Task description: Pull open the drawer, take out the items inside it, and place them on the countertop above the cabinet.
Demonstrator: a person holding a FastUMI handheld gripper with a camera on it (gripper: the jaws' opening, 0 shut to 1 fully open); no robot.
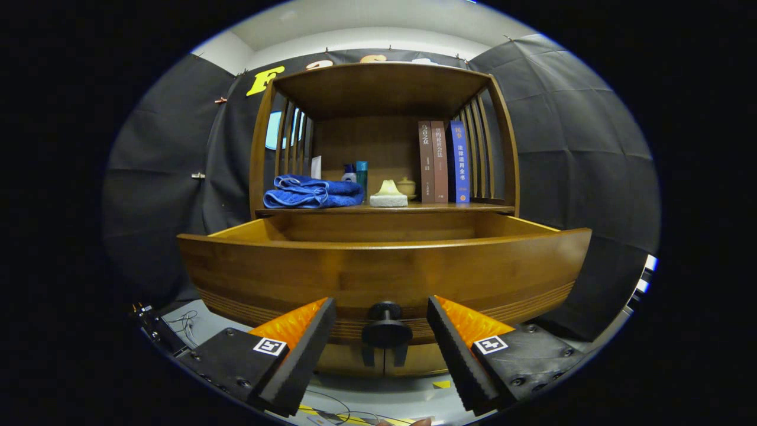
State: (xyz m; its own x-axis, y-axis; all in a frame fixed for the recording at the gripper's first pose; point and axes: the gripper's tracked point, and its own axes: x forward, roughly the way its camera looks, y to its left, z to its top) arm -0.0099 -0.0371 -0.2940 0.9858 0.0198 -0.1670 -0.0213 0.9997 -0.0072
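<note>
The wooden drawer (pixel 384 272) stands pulled out toward me, its front panel wide across the view. Its dark round knob (pixel 387 331) sits between my fingers, and neither finger touches it. My gripper (pixel 381 313) is open, fingers spread to either side of the knob. The drawer's inside is hidden behind the front panel; only its far inner wall shows. Above the drawer is the countertop (pixel 449 207) of the cabinet, with a folded blue towel (pixel 312 192), a small bottle (pixel 361 176), a pale soap-like block (pixel 388 195) and three upright books (pixel 443 161) on it.
A slatted wooden shelf frame (pixel 502 136) with a top board encloses the countertop. A second dark knob (pixel 384 355) shows just below the drawer. Cables and a dark device (pixel 159 331) lie on the grey floor at the lower left.
</note>
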